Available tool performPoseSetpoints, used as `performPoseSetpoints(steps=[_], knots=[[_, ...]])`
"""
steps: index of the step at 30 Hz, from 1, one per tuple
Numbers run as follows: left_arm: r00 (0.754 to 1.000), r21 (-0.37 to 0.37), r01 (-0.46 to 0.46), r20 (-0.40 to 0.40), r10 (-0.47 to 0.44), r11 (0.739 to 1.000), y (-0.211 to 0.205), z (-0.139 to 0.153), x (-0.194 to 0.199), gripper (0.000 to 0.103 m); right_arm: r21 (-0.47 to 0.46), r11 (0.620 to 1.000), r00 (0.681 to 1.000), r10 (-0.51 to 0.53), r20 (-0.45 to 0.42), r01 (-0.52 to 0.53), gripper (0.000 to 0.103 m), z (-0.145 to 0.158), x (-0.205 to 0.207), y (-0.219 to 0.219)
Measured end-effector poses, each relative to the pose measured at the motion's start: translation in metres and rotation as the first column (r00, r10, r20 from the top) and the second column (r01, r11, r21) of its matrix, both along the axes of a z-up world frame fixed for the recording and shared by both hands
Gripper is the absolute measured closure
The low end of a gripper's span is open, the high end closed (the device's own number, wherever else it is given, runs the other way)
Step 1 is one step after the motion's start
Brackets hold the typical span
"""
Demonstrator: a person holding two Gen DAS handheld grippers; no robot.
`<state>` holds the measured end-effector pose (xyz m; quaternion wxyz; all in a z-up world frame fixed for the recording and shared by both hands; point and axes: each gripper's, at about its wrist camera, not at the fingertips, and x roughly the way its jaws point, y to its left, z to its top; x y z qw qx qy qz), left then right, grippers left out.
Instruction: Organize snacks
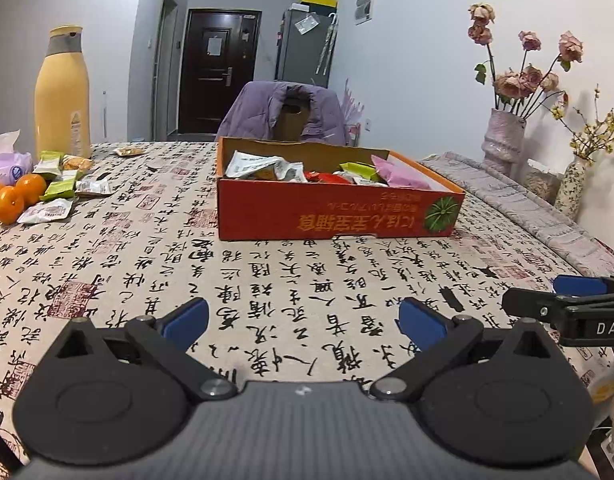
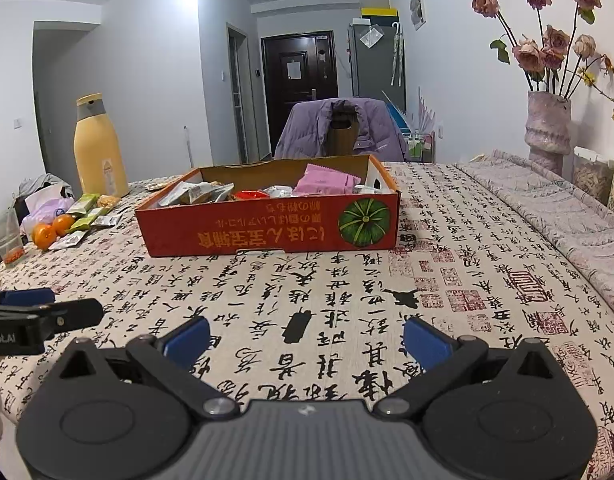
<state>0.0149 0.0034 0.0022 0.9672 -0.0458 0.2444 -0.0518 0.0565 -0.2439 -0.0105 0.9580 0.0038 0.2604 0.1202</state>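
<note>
A shallow orange-red cardboard box [image 1: 335,216] [image 2: 267,232] sits mid-table, holding several snack packets, among them a pink one [image 1: 399,174] [image 2: 327,182]. More loose packets [image 1: 59,178] [image 2: 87,214], green and silver, lie at the far left beside some oranges [image 1: 15,196] [image 2: 51,230]. My left gripper [image 1: 303,322] hovers open over the near tablecloth, nothing between its blue pads. My right gripper [image 2: 305,342] is likewise open and empty, well short of the box. Each gripper's side shows at the edge of the other's view.
A tall yellow bottle [image 1: 63,92] [image 2: 99,148] stands at the far left, with a plastic cup [image 2: 7,240] and bags near it. Vases of dried flowers [image 1: 503,140] [image 2: 549,132] line the right wall on a folded grey cloth [image 2: 547,204]. A chair with a purple jacket [image 1: 283,112] is behind the table.
</note>
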Motion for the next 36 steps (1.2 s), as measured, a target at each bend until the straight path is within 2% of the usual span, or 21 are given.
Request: performPoseSetpoints(steps=[36], knots=[[1.0, 0.007, 0.02, 0.024, -0.02, 1.0, -0.0052, 0.0015, -0.0077, 0.0, 0.004, 1.0, 1.0, -0.01, 0.005, 0.01, 0.0, 0.0029, -0.0054, -0.006]])
